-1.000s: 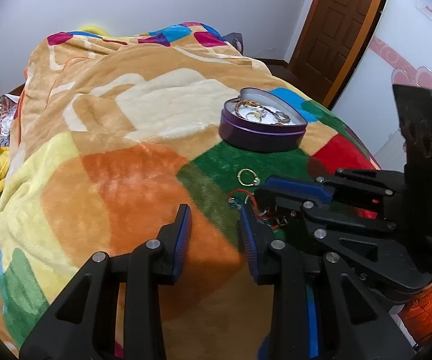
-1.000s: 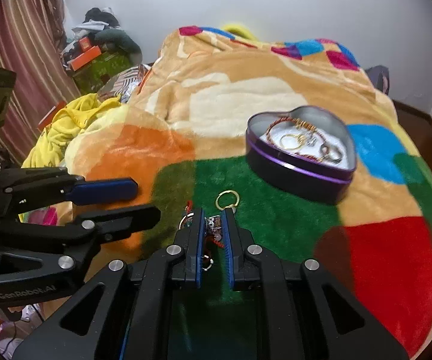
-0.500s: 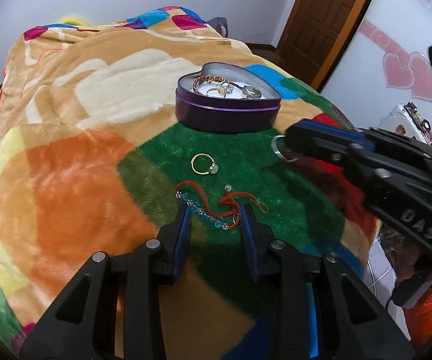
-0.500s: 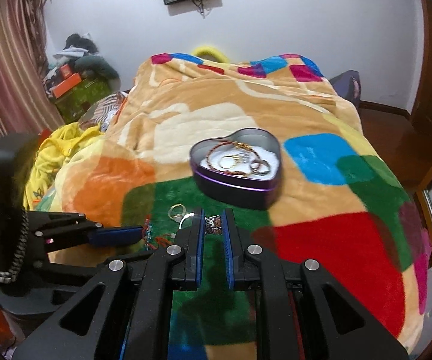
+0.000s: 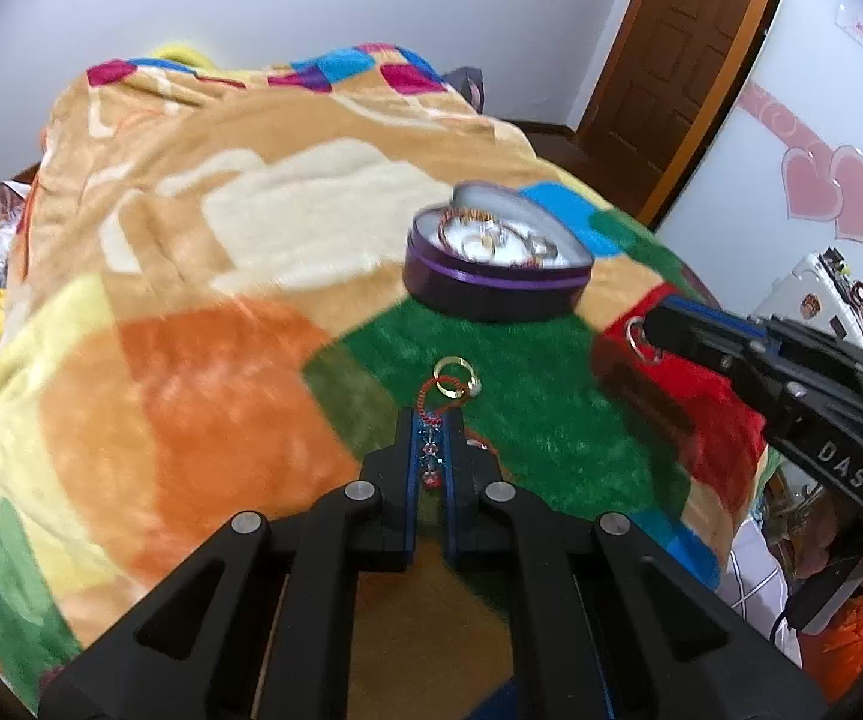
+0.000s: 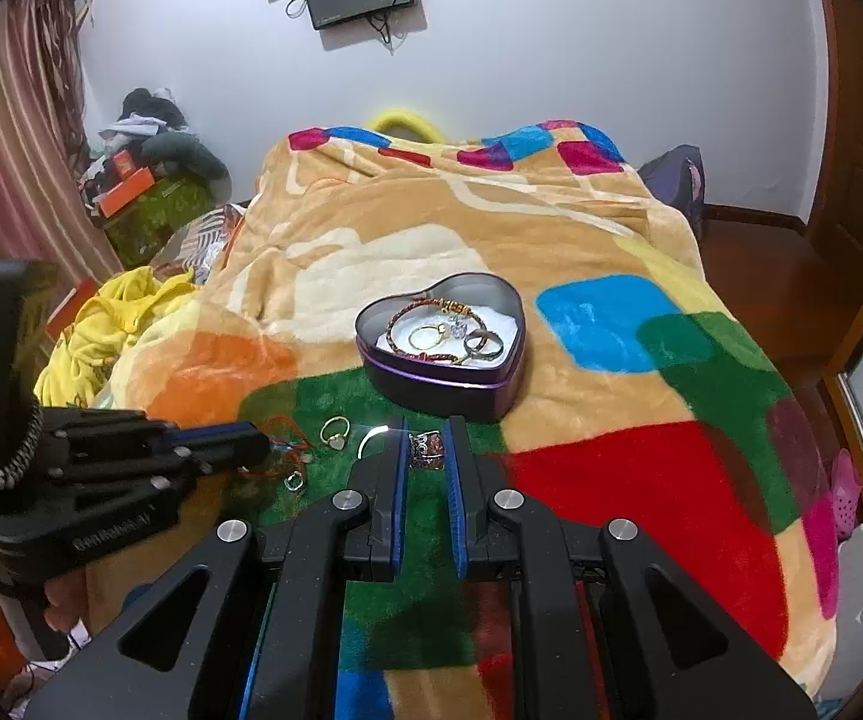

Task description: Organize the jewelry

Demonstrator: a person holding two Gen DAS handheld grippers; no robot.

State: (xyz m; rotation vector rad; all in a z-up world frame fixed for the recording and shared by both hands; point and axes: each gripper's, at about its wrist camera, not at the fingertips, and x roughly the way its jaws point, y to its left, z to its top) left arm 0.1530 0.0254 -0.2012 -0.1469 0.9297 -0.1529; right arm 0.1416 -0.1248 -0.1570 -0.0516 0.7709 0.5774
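Plainly seen from the left wrist: left tongs (image 5: 429,450) pinched on a red cord bracelet (image 5: 431,441) with small beads, low over the green patch of the blanket (image 5: 191,252) on the bed. One gold ring (image 5: 454,372) just past the tips, lying on the cord's loop. One purple heart-shaped tin (image 5: 494,276) farther on, lid off, with a bangle and rings inside, blurred. Wide free stretch of blanket to the left, across orange and cream patches. Crowded on the right by the right tongs (image 5: 641,339), a silver ring (image 5: 641,341) at their tip. Bed edge dropping off behind those.

Then from the right wrist: right tongs clamped on one patterned silver ring (image 6: 428,450), a second thin silver ring (image 6: 371,438) showing at the left finger. Tin straight ahead, near the tips; counted inside: one braided bangle (image 6: 431,330), one gold ring, one wide band (image 6: 484,345), one small sparkling piece. Left tongs (image 6: 263,450) at the left, beside the gold ring and one small hoop (image 6: 294,480). Open red and blue patches rightward up to the bed's edge; wooden floor (image 6: 779,264) beyond.
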